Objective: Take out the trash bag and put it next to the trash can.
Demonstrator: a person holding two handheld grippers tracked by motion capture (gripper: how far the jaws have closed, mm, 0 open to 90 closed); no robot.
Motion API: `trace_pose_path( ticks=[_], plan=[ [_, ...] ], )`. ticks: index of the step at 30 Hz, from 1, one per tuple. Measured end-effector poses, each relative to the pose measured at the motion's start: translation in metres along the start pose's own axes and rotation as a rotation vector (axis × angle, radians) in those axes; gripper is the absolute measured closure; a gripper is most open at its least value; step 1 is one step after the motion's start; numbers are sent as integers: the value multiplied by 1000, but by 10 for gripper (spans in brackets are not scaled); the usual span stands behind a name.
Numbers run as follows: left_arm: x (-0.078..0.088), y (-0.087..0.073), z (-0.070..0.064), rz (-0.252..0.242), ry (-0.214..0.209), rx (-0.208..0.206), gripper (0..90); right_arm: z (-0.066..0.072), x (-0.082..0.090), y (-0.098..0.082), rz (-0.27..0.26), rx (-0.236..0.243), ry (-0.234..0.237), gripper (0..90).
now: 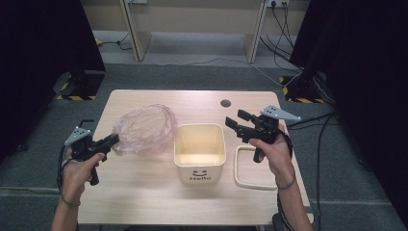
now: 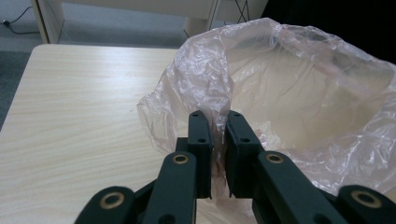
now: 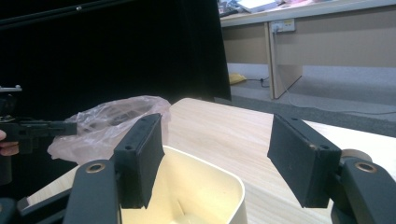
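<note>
A crumpled, clear pinkish plastic bag lies on the wooden table, left of a cream bin marked "Hello". My left gripper is shut on the bag's near edge; in the left gripper view its jaws pinch a fold of the bag at the left gripper. My right gripper hovers open over the bin's right rim, empty. The right gripper view looks between the wide jaws of the right gripper down onto the bin, with the bag beyond.
A cream rectangular frame lies flat on the table right of the bin. A round cable hole sits near the table's far edge. Black curtains stand on both sides, with cables on the floor at the right.
</note>
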State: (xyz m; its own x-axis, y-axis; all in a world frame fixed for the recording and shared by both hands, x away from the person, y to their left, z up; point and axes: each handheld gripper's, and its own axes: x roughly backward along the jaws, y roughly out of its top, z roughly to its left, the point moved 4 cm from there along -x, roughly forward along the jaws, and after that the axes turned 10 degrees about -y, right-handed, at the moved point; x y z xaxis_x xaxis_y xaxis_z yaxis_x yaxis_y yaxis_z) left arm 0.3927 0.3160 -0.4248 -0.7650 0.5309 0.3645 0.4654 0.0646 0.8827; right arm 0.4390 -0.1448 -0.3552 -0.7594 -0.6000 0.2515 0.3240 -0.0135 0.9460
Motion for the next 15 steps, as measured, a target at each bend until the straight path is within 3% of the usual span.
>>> trace_pose_path(
  ticks=[8, 11, 15],
  plan=[
    [0, -8, 7, 17, 27, 8, 816, 1, -2, -2, 9, 2, 4, 354],
    [1, -13, 13, 35, 69, -9, 819, 1, -1, -1, 3, -1, 3, 354],
    [-2, -18, 16, 47, 75, 0, 815, 0, 1, 0, 0, -3, 3, 355]
  ],
)
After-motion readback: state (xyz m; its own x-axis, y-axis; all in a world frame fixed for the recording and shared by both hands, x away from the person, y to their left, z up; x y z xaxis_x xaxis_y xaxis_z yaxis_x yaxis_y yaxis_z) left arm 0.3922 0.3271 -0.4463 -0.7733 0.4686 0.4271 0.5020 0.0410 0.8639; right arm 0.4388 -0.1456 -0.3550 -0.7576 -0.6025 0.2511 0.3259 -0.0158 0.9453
